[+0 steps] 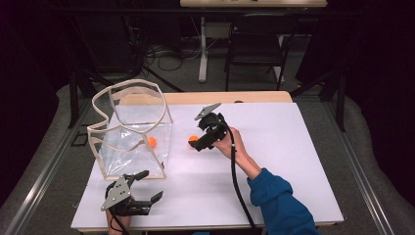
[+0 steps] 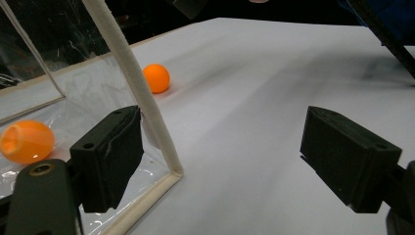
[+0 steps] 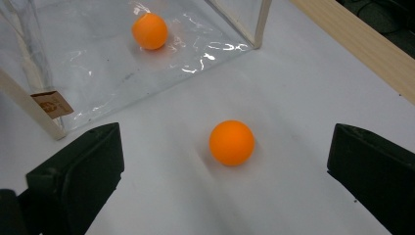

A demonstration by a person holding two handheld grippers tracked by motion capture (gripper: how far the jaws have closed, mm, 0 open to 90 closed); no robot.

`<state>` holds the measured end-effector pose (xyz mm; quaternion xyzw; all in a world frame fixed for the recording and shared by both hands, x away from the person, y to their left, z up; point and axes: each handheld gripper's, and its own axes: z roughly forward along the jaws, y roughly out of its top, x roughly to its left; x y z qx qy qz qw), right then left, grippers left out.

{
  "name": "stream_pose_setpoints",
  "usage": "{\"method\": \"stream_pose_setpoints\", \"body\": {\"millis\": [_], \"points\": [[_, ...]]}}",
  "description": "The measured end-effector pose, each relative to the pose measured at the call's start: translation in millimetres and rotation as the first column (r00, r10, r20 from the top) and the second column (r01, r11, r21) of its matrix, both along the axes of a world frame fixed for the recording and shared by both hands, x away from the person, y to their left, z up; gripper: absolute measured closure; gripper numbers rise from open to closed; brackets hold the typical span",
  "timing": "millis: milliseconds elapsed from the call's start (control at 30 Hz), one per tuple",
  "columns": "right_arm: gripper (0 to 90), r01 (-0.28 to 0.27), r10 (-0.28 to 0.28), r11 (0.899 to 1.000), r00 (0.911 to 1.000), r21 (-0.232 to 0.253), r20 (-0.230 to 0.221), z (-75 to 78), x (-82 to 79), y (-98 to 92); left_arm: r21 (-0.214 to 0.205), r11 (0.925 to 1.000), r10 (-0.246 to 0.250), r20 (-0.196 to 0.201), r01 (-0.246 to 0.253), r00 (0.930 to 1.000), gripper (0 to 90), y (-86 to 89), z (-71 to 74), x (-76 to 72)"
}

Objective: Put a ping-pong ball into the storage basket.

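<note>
Jaws spread wide, the right claw (image 3: 225, 176) is hovering over the loose orange ball (image 3: 232, 142) on the table (image 1: 274, 147), apparently to grab it, while the left claw (image 2: 222, 161), also open, is bracketing the clear bag's corner (image 2: 147, 112), probably steadying it.

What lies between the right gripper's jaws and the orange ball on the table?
Nothing: in the right gripper view the orange ball sits on bare white table between the open jaws of the right gripper, untouched.
</note>
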<state>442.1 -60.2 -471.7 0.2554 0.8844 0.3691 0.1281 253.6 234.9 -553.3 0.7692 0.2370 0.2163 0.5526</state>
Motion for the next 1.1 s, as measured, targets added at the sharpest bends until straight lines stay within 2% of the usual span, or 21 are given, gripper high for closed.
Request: {"method": "stream_pose_setpoints", "body": {"millis": [267,633,800,1100], "points": [[0.0,0.013,-0.013,1.0,0.9996,0.02,-0.024,-4.6,8.5,4.4,0.001,1.0,0.003,-0.003,-0.003,1.0,15.9,0.2,0.1,-1.0],[0.0,0.019,-0.018,1.0,0.9977,0.006,-0.066,-19.5,19.8,9.7,0.002,1.0,0.002,-0.004,-0.002,1.0,15.8,1.3,0.3,-2.7],[0.0,0.018,-0.019,1.0,0.9974,-0.02,-0.07,-24.6,22.7,12.2,0.003,1.0,0.009,-0.001,-0.009,1.0,15.9,1.3,0.5,-3.7],[0.4,0.018,-0.022,0.997,0.9989,-0.077,-0.042,-32.4,25.7,21.5,0.005,0.9999,0.016,0.0,-0.016,0.9999,15.8,2.8,0.4,-4.7]]}}
